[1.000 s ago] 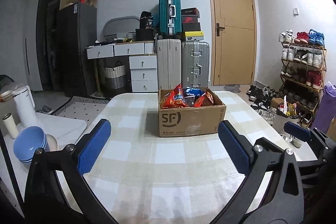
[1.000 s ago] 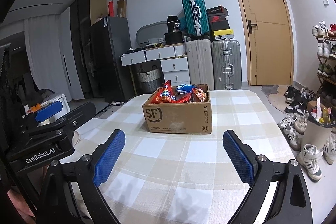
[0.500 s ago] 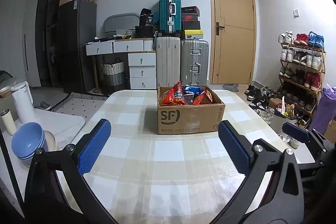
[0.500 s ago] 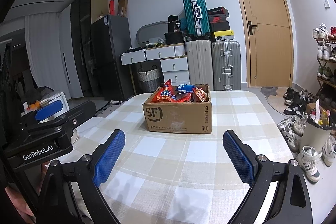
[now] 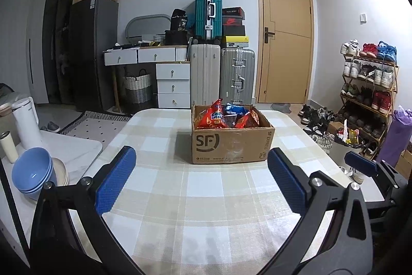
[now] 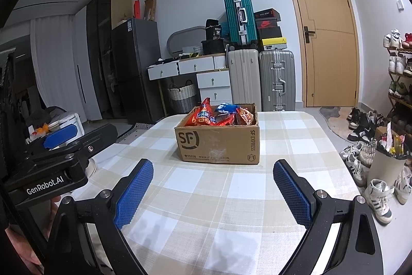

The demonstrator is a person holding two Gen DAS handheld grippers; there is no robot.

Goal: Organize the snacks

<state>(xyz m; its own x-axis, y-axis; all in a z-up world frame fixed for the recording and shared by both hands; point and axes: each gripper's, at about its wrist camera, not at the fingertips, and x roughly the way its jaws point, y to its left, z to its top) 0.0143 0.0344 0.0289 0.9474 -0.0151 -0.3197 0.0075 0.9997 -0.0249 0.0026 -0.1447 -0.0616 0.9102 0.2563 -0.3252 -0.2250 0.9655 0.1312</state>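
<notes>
Hovering wide-jawed and empty, left gripper and right gripper have scarcely moved; snack packets fill the cardboard box at twelve o'clock.

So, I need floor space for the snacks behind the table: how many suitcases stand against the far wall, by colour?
teal hard-shell suitcase, standing on top of the other two: 1
off-white ribbed hard-shell suitcase: 1
silver metal-framed hard-shell suitcase: 1
Total: 3
</notes>
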